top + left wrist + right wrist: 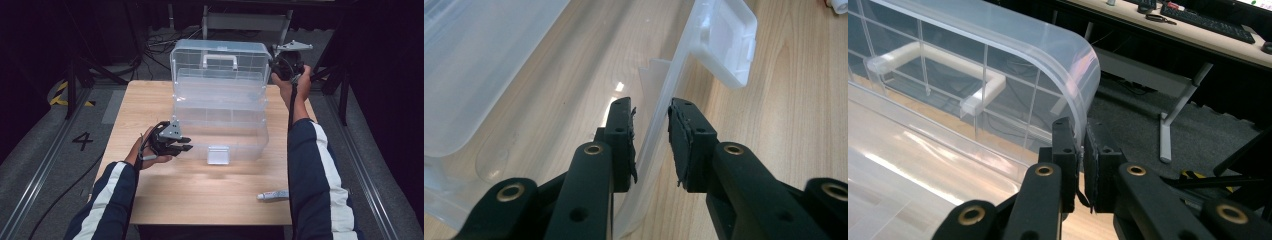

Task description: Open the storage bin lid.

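The clear storage box (220, 107) stands mid-desk (200, 200), its lid (220, 60) raised toward twelve o'clock. If the right tongs (1081, 150), pinched narrow on the lid's edge at two o'clock, slip, I judge the lid would drop. The left tongs (651, 140), partly open, straddle the box's front wall at eight o'clock; a loose hold there lets the box slide.

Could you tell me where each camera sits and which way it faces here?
High view: above the person's side, facing forward and down on the table; both forearms, left claw, right claw.
Left gripper view: on the left claw, along its jaws, which straddle the clear box's front wall.
Right gripper view: on the right claw, pinching the raised lid.
All views share the clear box.
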Demonstrator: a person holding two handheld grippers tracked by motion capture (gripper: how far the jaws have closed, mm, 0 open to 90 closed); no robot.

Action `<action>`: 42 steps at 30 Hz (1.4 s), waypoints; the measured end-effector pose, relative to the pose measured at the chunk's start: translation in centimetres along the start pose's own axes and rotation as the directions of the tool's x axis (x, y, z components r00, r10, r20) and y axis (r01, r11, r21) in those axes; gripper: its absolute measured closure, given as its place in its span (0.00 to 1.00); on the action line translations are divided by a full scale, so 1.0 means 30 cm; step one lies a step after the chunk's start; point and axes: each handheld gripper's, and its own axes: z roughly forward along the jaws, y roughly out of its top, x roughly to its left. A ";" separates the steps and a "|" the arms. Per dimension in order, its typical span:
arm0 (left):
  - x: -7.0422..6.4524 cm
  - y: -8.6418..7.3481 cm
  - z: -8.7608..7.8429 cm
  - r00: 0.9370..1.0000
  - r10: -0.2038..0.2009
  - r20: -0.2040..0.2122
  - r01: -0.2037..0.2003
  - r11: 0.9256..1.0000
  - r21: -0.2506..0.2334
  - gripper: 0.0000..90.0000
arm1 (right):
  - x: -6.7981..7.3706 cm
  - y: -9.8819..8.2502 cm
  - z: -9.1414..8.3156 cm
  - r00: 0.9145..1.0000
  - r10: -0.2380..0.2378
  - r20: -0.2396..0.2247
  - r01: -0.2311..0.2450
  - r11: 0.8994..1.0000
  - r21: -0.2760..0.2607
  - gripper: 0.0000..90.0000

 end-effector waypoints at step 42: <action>-0.015 -0.021 -0.038 1.000 0.000 0.010 0.000 1.000 -0.031 0.85 | -0.011 0.013 0.085 0.999 0.051 0.016 -0.051 0.998 0.029 0.94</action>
